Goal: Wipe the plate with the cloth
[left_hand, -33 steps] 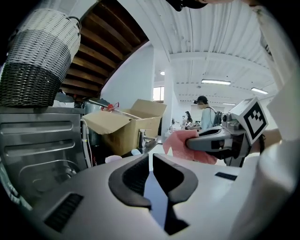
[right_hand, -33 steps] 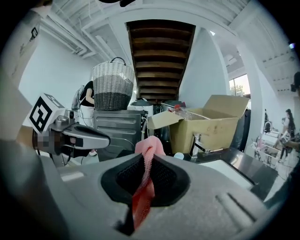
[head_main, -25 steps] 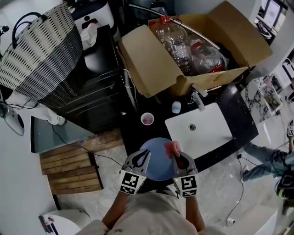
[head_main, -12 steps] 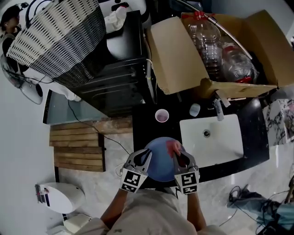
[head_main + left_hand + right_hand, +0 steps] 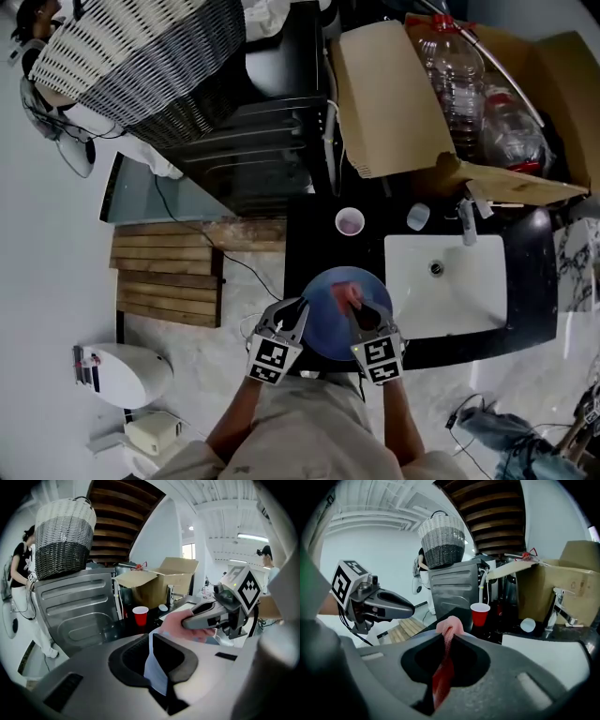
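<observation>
Plate (image 5: 326, 328) in left gripper (image 5: 298, 309)

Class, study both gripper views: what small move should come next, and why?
Probably sweep the cloth across the face of the plate. The left hand-held gripper is shut on the plate's rim, steadying it, and the right hand-held gripper is shut on the cloth, which sits over the plate. Whether they touch is unclear.

No legible text — anywhere.

Grey left tongs (image 5: 299, 307) and right tongs (image 5: 362, 315) — marker-patterned cubes (image 5: 269, 359), pale shirt (image 5: 309, 433).
</observation>
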